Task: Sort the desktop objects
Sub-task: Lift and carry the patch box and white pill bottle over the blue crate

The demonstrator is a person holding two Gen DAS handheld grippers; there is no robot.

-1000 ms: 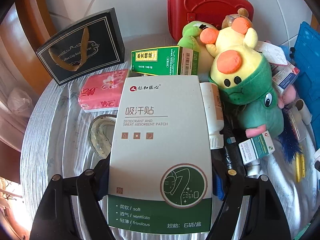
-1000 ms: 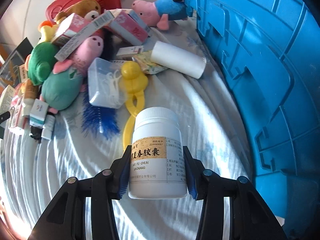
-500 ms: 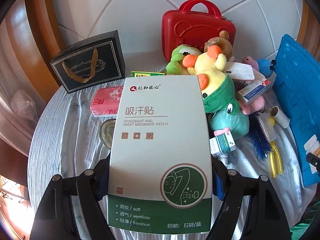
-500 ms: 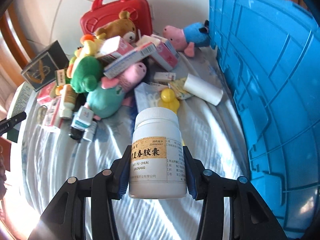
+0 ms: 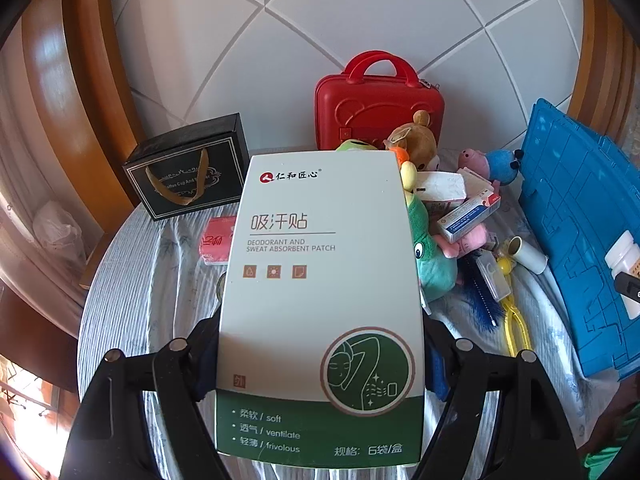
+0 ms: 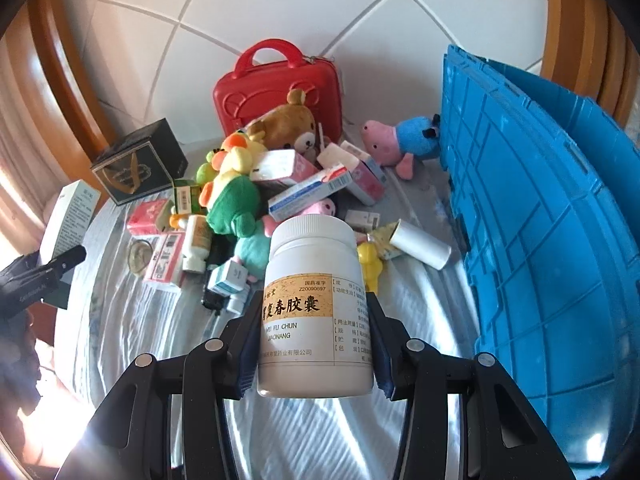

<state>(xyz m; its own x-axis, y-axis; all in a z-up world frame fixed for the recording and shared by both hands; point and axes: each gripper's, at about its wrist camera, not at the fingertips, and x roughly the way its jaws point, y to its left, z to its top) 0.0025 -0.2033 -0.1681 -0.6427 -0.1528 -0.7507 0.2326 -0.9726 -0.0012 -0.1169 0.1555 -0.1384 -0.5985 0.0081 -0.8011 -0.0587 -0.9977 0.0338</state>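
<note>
My left gripper (image 5: pixel 320 364) is shut on a white and green sweat-patch box (image 5: pixel 320 300) and holds it well above the table. My right gripper (image 6: pixel 314 344) is shut on a white medicine bottle (image 6: pixel 316 312) with a tan label, held above the cloth beside the blue crate (image 6: pixel 552 240). The left gripper and its box also show in the right wrist view (image 6: pixel 68 220) at the far left. The bottle shows in the left wrist view (image 5: pixel 624 264) at the right edge. A pile of plush toys (image 6: pixel 240 200) and medicine boxes (image 6: pixel 308 192) lies on the table.
A red case (image 5: pixel 378 116) stands at the back by the tiled wall. A black gift bag (image 5: pixel 188 168) stands at the back left. A pink tissue pack (image 5: pixel 218 236), a white roll (image 6: pixel 420 244), a yellow toy (image 6: pixel 368 264) and a blue brush (image 5: pixel 480 296) lie on the striped cloth.
Both grippers have risen and pulled back from the table with their objects still held. The pile now looks smaller and farther, and more of the wall shows.
</note>
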